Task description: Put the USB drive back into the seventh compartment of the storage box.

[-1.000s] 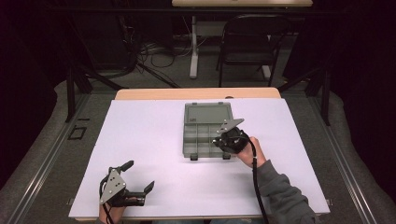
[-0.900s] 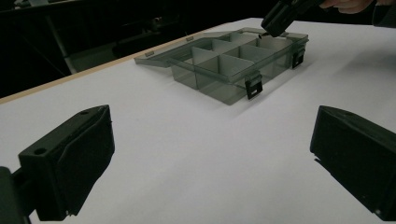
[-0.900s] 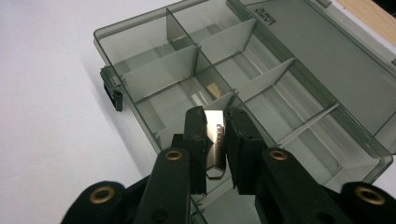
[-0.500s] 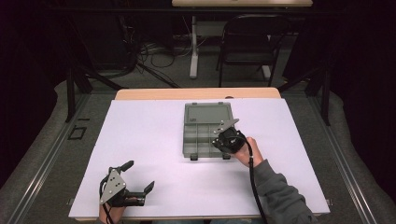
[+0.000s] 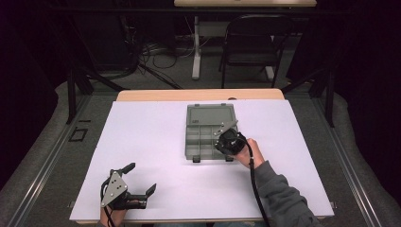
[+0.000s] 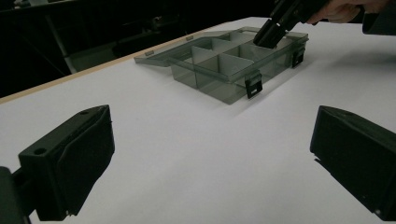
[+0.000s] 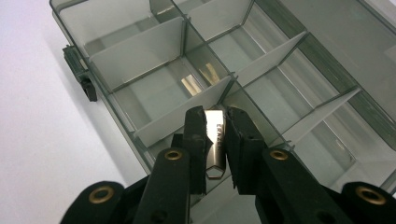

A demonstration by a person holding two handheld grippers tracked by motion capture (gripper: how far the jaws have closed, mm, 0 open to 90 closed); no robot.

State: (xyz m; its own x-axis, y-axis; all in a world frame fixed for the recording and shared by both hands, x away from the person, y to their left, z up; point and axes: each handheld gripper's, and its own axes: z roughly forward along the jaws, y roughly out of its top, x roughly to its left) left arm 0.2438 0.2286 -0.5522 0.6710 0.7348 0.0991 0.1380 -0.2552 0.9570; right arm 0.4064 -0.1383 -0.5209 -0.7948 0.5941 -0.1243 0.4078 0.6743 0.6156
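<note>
White tabletop (image 5: pixel 156 142) unchanged; right gripper (image 7: pixel 215 126) fingers still clamp eraser (image 7: pixel 215 140) over organizer box (image 5: pixel 208 124).

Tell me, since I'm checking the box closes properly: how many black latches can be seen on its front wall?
2. One latch sits toward the left of the organizer box's front wall, the other latch toward its right end, near the right gripper.
</note>
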